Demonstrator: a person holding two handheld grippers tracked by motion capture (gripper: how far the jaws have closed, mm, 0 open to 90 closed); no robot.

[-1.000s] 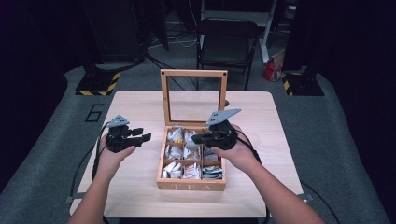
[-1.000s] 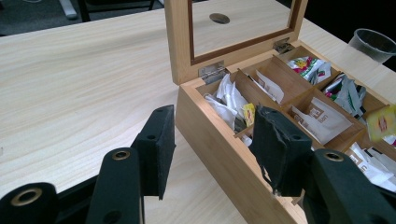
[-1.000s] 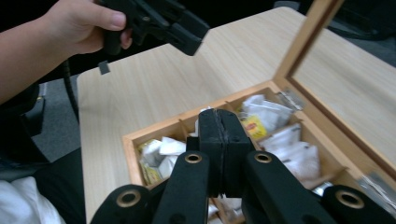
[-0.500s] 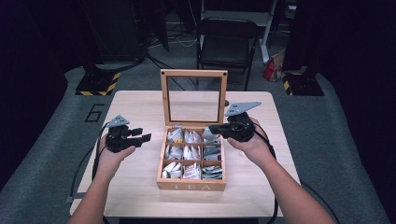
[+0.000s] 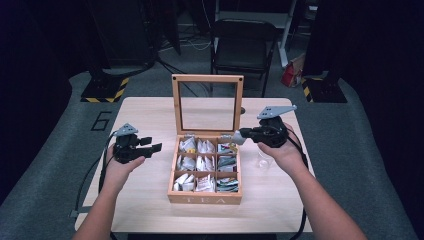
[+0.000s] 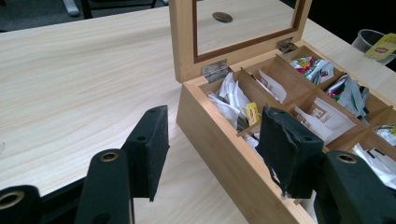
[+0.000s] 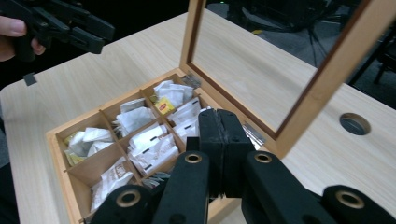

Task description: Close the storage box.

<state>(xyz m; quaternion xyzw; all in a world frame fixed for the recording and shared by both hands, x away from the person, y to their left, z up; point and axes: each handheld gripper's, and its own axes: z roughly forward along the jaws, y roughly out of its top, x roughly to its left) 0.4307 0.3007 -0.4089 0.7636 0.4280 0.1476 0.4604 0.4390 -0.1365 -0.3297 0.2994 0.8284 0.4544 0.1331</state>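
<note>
Moved: right gripper (image 5: 243,133) has swung from over the box's middle out to the box's 2 o'clock corner, carrying a pale tea bag (image 5: 237,137) at its tip; left gripper (image 5: 150,145) has kept its place, and its jaws have just been opening with nothing between them
Right jaws: pressed together in the right gripper view; the high view shows them pinching the bag, but in the right gripper view the bag is hidden behind the pads (image 7: 219,135)
Left jaws: spread, pads (image 6: 149,149) apart over bare table (image 6: 70,84), pointing toward 3 o'clock at the box
Box (image 5: 205,199): wooden, at table centre, glass lid (image 5: 207,79) standing upright at its 12 o'clock edge; nine compartments of tea bags
Tea bag: off the box's 2 o'clock corner, just above the rim; its print too small to read
Cup (image 5: 263,161): clear, at 3 o'clock of the box, partly covered by the right hand (image 5: 282,150); in the left gripper view its rim is cut off at the frame edge
Left hand (image 5: 120,167): at 9 o'clock of the box, well apart from it
</note>
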